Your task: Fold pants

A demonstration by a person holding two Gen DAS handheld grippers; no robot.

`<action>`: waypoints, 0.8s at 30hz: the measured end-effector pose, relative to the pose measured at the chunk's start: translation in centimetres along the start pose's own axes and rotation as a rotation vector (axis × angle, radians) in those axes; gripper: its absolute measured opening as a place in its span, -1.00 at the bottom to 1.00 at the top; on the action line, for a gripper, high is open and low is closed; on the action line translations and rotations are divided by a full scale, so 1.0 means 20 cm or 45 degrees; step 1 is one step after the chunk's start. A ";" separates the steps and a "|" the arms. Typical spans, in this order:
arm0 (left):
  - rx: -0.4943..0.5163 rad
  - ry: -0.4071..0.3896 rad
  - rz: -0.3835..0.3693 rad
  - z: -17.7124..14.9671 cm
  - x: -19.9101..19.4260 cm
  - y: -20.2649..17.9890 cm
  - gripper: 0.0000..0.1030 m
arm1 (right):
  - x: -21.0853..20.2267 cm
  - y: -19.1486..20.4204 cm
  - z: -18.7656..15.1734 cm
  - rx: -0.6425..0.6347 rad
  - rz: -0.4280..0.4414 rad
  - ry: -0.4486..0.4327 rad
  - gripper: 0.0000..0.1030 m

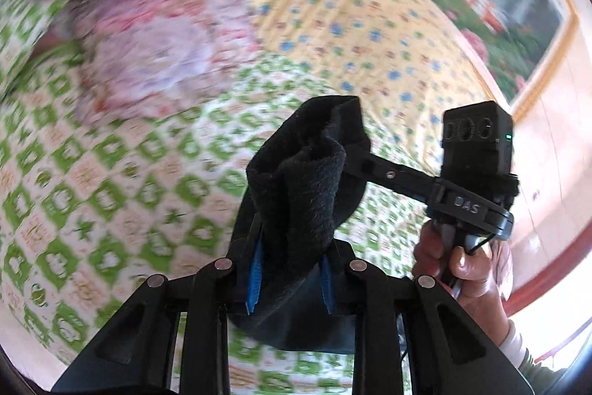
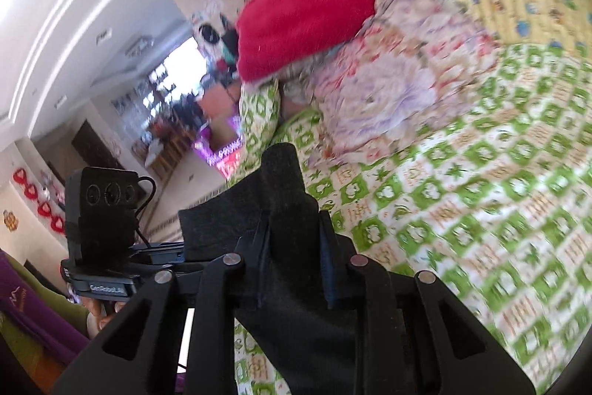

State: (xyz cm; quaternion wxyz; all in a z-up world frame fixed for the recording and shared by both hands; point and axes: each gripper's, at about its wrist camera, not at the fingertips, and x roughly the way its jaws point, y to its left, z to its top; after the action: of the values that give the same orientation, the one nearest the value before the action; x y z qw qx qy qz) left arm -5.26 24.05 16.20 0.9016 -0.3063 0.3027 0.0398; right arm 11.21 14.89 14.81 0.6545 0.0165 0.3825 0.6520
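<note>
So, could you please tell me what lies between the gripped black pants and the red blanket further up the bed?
In the right wrist view, a crumpled floral cloth lies between the black pants and the red blanket.

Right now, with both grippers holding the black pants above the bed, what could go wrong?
1. The left gripper pinches a thick bunch of the pants, so layers may slip out unevenly.
2. The right gripper grips only a narrow edge of the cloth; a quick pull may free it.
3. The pile of clothes lies close by on the bed; the hanging pants may drag over it when laid down.
</note>
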 end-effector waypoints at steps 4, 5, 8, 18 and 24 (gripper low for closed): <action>0.082 0.027 -0.064 -0.04 0.04 -0.19 -0.50 | -0.21 -0.03 -0.09 0.043 -0.015 -0.088 -0.54; 0.097 0.036 -0.078 -0.05 0.05 -0.23 -0.51 | -0.25 -0.03 -0.11 0.046 -0.022 -0.103 -0.54; 0.159 0.063 -0.118 -0.08 0.09 -0.37 -0.50 | -0.39 -0.05 -0.18 0.072 -0.038 -0.162 -0.54; 0.303 0.192 -0.229 -0.25 0.24 -0.73 -0.50 | -0.77 -0.16 -0.46 0.195 -0.103 -0.332 -0.57; 0.373 0.271 -0.258 -0.35 0.34 -0.89 -0.50 | -0.93 -0.23 -0.64 0.275 -0.117 -0.423 -0.57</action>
State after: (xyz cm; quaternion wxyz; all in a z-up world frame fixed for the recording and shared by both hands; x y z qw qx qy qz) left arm 1.22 4.88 17.20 0.8989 -0.2033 0.3665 -0.1281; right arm 11.02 -7.93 12.24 0.7321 0.1763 0.3372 0.5650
